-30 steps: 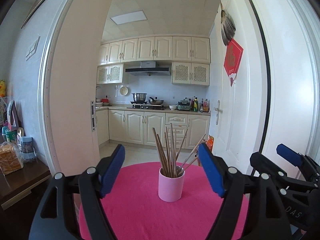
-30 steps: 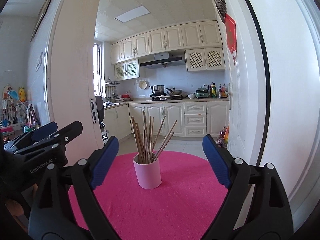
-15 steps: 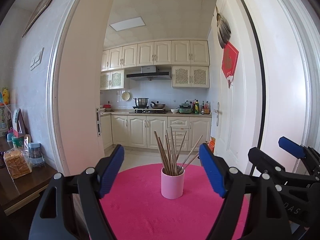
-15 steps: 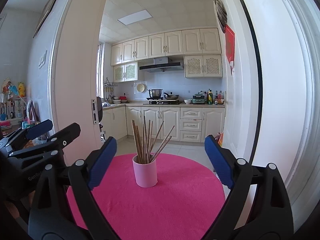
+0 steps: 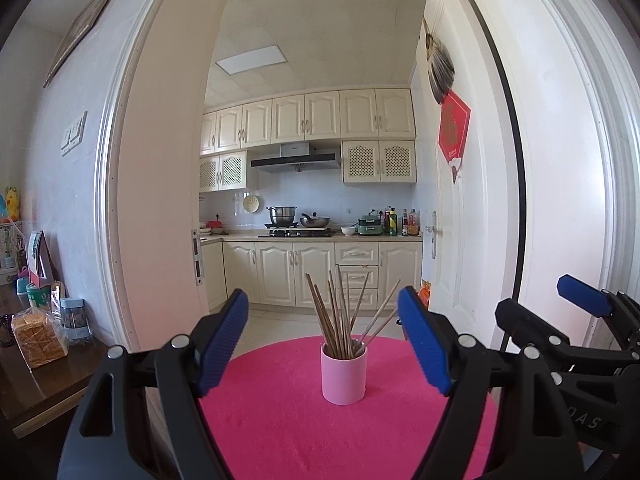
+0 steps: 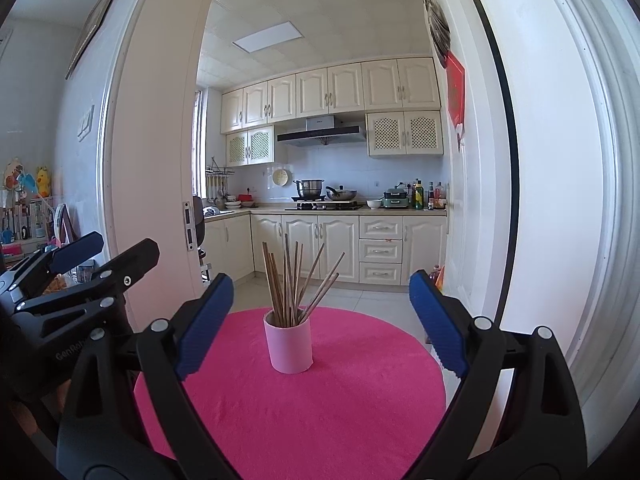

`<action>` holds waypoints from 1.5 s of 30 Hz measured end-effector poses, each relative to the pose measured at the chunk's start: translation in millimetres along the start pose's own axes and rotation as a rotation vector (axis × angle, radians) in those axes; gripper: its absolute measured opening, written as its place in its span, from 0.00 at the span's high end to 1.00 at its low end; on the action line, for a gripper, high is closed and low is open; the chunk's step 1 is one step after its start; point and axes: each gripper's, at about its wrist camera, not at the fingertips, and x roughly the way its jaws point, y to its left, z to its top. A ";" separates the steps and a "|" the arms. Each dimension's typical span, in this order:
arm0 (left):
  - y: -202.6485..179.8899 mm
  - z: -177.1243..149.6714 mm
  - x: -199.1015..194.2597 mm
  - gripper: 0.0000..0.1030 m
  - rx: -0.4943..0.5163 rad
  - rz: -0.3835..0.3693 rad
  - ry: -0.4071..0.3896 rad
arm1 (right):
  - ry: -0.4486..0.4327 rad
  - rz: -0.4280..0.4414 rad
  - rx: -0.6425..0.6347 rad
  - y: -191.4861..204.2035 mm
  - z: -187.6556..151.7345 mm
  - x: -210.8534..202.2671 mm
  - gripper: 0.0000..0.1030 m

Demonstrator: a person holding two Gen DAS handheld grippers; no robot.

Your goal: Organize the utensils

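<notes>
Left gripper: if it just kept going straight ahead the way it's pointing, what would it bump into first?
Probably the pink cup of chopsticks on the pink table. It stands almost centred ahead of the left gripper, whose jaws are open and empty. Depth is hard to judge, so it might pass between them.

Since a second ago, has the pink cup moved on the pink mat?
No. The pink cup stands at the same spot on the pink mat; only the camera backed away, so it looks smaller.

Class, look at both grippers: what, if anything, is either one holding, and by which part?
Nothing is held. The left gripper and right gripper are open, short of the pink cup of chopsticks.
</notes>
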 end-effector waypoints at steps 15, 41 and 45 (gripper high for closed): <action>-5.7 -1.3 0.8 0.26 0.006 -0.005 -0.001 | 0.015 -0.002 0.008 -1.4 -1.6 -1.1 0.15; -6.9 -4.5 1.5 0.26 0.011 -0.002 -0.004 | 0.023 -0.002 0.008 -3.2 -2.4 0.7 0.15; -6.5 -4.5 1.8 0.26 0.005 -0.004 -0.002 | 0.025 -0.002 0.007 -2.9 -3.1 0.6 0.15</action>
